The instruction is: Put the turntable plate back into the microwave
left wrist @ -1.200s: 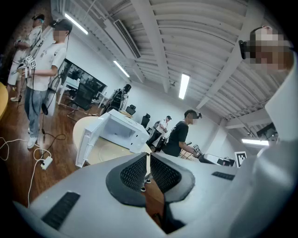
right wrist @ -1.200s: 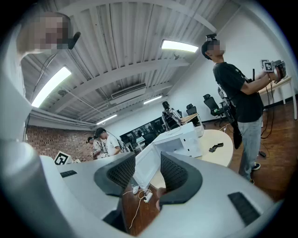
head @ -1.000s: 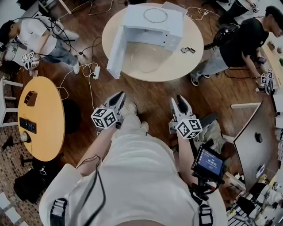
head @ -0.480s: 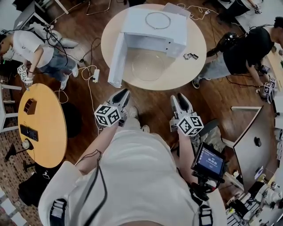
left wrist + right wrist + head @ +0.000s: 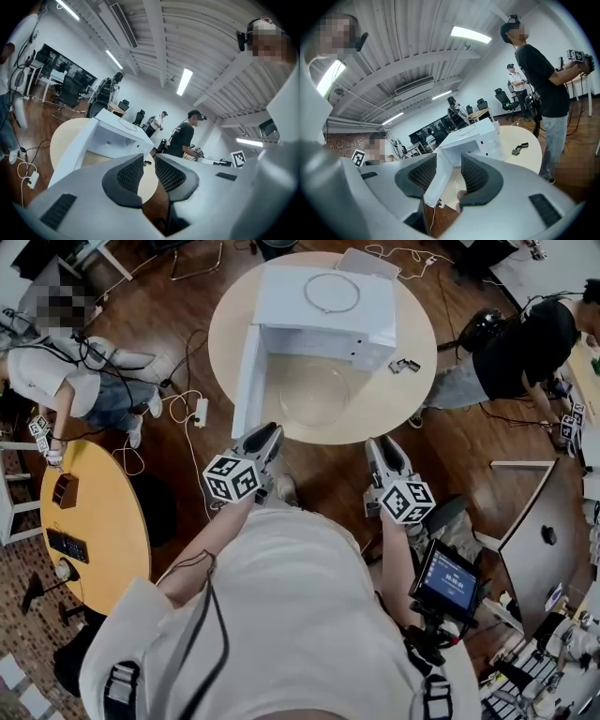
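A white microwave [image 5: 323, 296] stands on a round pale table [image 5: 412, 381] with its door [image 5: 246, 367] swung open to the left. The clear glass turntable plate [image 5: 314, 390] lies on the table just in front of the open cavity. A thin roller ring [image 5: 331, 292] rests on the microwave's top. My left gripper [image 5: 267, 432] and right gripper [image 5: 384, 448] hang side by side short of the table's near edge, pointing at the microwave. The left jaws have just been opening and show a narrow gap with nothing in it. The right gripper is open and holds nothing.
Small black parts [image 5: 403, 345] lie on the table at the right of the microwave. A power strip [image 5: 200, 395] and cables trail on the wooden floor at the left. A person in black [image 5: 525, 334] stands at the right. Another person [image 5: 75, 362] is beside an orange table [image 5: 94, 512].
Both grippers have moved forward together toward the round table, which now sits nearer in the head view. The person at the left has shifted towards the orange table.
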`<state>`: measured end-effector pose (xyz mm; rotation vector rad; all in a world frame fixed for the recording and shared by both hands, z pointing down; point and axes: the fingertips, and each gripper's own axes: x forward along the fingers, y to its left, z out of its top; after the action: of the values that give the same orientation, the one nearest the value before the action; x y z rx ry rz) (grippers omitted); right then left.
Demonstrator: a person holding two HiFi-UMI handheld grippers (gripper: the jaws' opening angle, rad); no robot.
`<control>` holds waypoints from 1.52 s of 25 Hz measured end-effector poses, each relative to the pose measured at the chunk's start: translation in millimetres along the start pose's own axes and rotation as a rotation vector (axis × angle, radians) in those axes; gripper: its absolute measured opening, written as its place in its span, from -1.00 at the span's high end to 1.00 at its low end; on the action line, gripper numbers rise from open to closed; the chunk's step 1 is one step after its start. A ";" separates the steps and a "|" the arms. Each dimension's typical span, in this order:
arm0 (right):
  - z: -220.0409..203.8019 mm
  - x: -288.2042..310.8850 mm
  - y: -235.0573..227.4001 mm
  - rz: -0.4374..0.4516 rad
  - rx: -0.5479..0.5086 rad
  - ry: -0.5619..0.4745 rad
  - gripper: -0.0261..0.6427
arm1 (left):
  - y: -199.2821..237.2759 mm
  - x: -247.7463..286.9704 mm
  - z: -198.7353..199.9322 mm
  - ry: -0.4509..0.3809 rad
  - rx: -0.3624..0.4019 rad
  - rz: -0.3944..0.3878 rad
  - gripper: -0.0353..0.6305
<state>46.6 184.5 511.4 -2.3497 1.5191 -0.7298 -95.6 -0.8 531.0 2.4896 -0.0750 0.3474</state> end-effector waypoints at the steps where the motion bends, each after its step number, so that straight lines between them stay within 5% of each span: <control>1: -0.8 2.9 -1.4 -0.009 0.000 0.001 0.41 | 2.0 3.4 3.0 0.002 0.001 -0.008 0.71; 19: -14.9 34.8 -6.4 -0.064 -0.004 0.024 0.42 | 25.5 13.6 16.6 0.016 0.002 -0.051 0.70; 38: 4.6 121.8 -73.6 0.100 -0.042 0.192 0.42 | 29.8 70.8 28.3 -0.020 -0.059 0.089 0.70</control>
<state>146.7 105.5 574.9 -2.2691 1.7323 -0.9297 -24.8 -39.6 544.9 2.4370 -0.2025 0.3520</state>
